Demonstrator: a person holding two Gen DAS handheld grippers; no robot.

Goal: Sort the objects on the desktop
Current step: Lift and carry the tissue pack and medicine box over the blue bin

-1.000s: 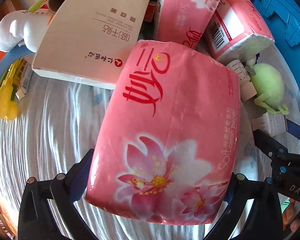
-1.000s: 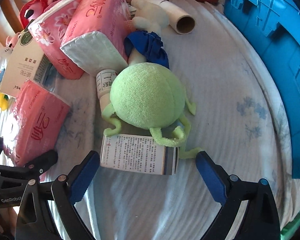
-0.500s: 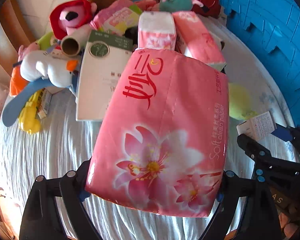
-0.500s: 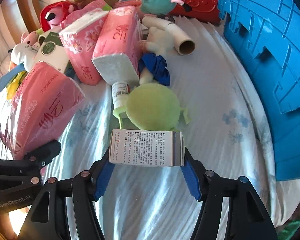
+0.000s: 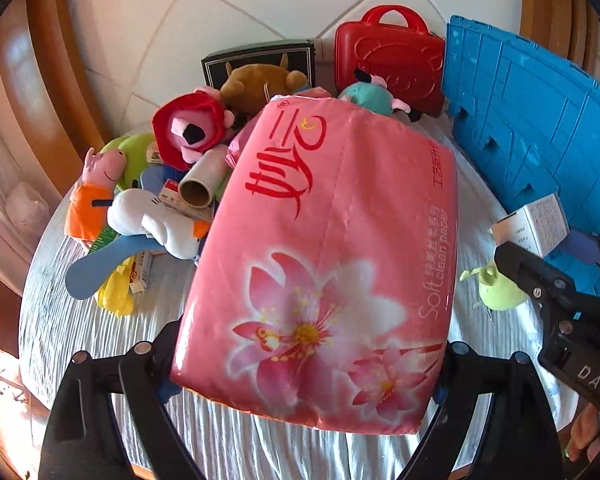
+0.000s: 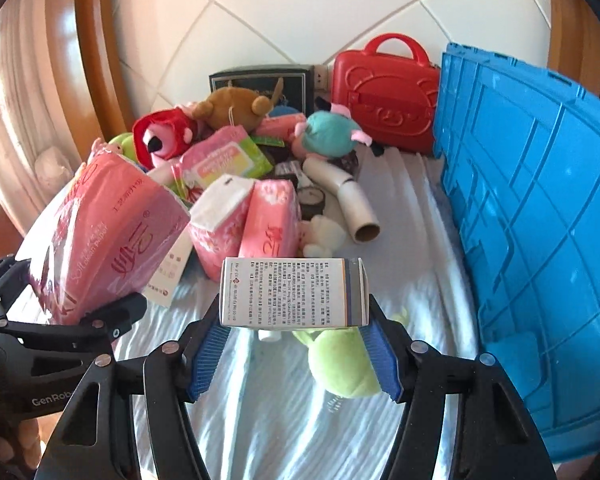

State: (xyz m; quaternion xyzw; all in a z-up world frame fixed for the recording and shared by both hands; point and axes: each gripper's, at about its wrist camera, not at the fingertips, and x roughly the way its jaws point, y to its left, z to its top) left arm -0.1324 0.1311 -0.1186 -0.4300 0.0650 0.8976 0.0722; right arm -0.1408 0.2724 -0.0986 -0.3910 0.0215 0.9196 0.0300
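My left gripper (image 5: 304, 372) is shut on a large pink tissue pack (image 5: 324, 264) with a flower print and holds it well above the table; the pack also shows at the left of the right wrist view (image 6: 104, 236). My right gripper (image 6: 294, 344) is shut on a white medicine box (image 6: 294, 292) with small print, lifted above the cloth; the box also shows at the right of the left wrist view (image 5: 534, 224). A green plush (image 6: 340, 360) lies on the cloth below the box.
A blue crate (image 6: 540, 220) stands on the right. A red case (image 6: 384, 92) and a dark box (image 6: 260, 80) stand at the back. A heap of plush toys (image 5: 188, 132), more pink tissue packs (image 6: 240, 220) and a cardboard tube (image 6: 356, 208) covers the table's left and middle.
Both grippers have risen and tilted up, so more of the wall shows. The right gripper shut on the medicine box and lifted it off the green plush. The left kept its tissue pack.
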